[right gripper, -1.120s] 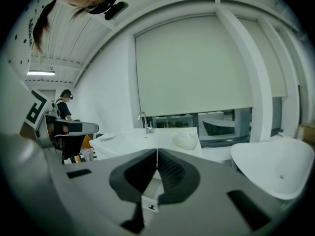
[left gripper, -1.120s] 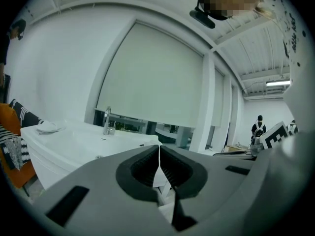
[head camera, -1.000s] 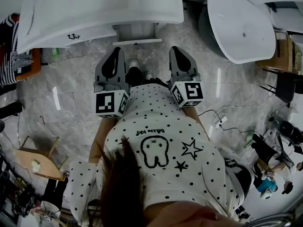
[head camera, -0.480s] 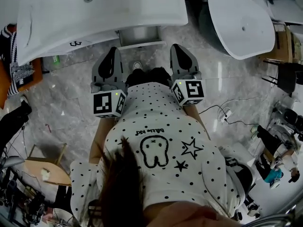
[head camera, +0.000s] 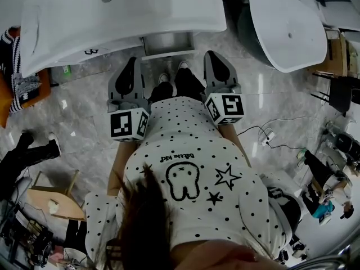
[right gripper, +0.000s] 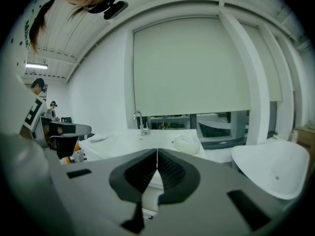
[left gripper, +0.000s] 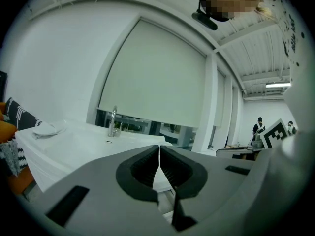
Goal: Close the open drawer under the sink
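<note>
The white sink counter runs across the top of the head view. Under it the open drawer sticks out towards me, pale with a white front edge. My left gripper points at the floor just left of the drawer front, a little short of it. My right gripper is level with the drawer's right corner, beside it. Both are shut and hold nothing. In the left gripper view the left gripper shows its pads meeting; in the right gripper view the right gripper shows the same. My shoes stand between the two grippers.
A white oval tub stands at the right of the sink. A cable and plug lie on the marble floor at the right. A wooden stool and another person's legs are at the lower left. A tap rises from the counter.
Both grippers have come closer to the sink and the drawer front. Another person's legs have moved into the lower left of the head view.
</note>
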`<state>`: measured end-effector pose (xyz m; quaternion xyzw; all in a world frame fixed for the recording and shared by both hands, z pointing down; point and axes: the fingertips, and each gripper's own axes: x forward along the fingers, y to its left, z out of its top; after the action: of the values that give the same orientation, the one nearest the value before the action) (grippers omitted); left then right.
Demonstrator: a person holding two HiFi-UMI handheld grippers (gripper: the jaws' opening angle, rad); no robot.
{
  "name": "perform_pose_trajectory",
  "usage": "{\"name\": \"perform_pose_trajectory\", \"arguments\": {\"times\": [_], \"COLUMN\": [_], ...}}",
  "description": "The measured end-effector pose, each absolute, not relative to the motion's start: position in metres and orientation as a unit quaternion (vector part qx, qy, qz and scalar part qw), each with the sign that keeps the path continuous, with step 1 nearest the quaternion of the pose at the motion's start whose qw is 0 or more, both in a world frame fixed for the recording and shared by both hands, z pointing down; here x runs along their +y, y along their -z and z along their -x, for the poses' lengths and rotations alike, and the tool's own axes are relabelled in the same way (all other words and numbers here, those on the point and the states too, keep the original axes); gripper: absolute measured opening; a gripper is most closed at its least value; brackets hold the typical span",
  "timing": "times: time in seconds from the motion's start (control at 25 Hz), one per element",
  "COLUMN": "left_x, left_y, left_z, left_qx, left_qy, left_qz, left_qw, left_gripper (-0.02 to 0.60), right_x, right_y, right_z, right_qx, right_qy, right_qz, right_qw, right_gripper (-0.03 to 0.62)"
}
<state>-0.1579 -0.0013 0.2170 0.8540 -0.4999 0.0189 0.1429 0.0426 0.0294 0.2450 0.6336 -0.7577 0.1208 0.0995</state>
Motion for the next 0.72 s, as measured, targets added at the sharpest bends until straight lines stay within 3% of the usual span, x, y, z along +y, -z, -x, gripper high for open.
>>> {"name": "perform_pose_trajectory", "arguments": {"times": [0.72], "left_x": [-0.049], "left_y": [-0.222], "left_z": [0.134], "left_qx": [-0.561], "left_qy": [-0.013], "left_qz": [-0.815], "left_qw": [0.145], "left_gripper": [0.012], "right_x": [-0.022], "right_y": [-0.257], "right_z": [-0.089], "right_qx": [-0.782], "right_qy": [-0.131], "right_qz": [-0.598], "right_qw": [0.114], "right_gripper": [0.014]}}
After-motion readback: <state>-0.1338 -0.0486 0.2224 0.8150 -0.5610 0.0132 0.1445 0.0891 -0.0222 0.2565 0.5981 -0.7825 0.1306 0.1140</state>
